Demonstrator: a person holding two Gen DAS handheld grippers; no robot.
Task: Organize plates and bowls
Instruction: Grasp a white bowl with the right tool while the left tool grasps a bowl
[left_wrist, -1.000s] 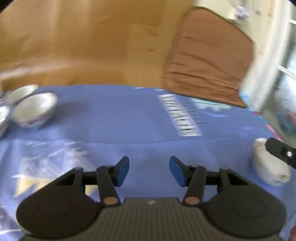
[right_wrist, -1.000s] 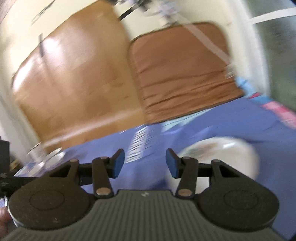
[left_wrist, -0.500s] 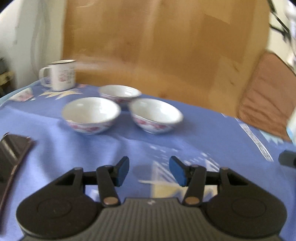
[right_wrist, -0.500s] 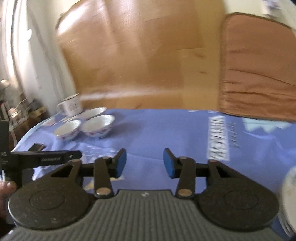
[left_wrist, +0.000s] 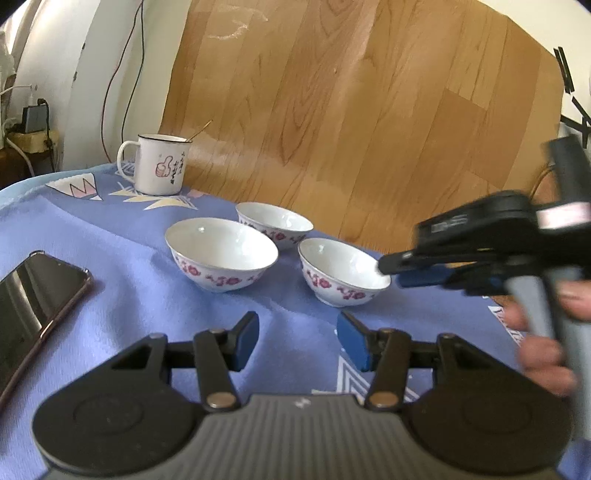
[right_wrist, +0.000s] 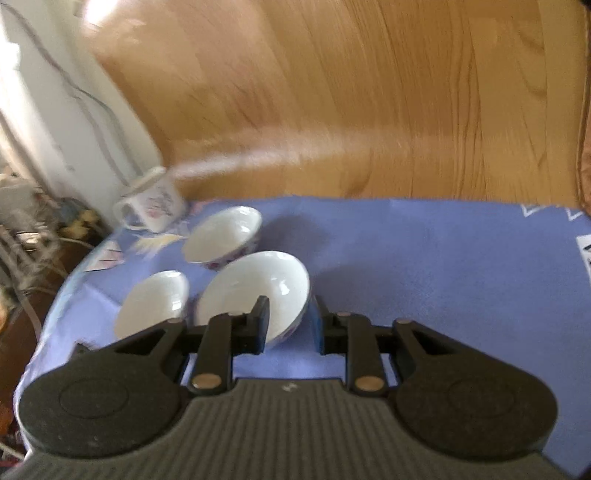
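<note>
From where I sit, the table is covered with a periwinkle-blue cloth (left_wrist: 122, 258) printed with pale zigzag shapes, creased in soft folds, and behind it stands a leaning sheet of honey-coloured wood-grain panelling (left_wrist: 351, 110) against a white wall (left_wrist: 92, 74) with thin cables trailing down it. Three white porcelain bowls with pink flower bands sit grouped on the cloth: the nearest-left bowl (left_wrist: 221, 254), the far bowl (left_wrist: 274, 223) just behind it, and the right-hand bowl (left_wrist: 343, 271), all upright and close together. Beyond them stands a white enamel mug with a thumbs-up drawing (left_wrist: 159, 169), a thin stick leaning out of it. A dark glossy smartphone (left_wrist: 35, 299) lies flat at the left edge of the cloth. My left gripper (left_wrist: 298, 341) hovers over bare cloth in front of the bowls, its blue-padded jaws moderately apart with nothing between them. My right gripper (right_wrist: 289, 325) has just been closing its jaws; in its own blurred view they straddle the rim of the right-hand bowl (right_wrist: 255, 291), one finger over the inside and one outside, but I cannot tell whether the pads press on the wall yet. In the left view the same tool reaches in from the right, its tips at that bowl's rim, held by a person's hand (left_wrist: 546, 332). Clutter and cords fill the dim left corner beyond the table.
</note>
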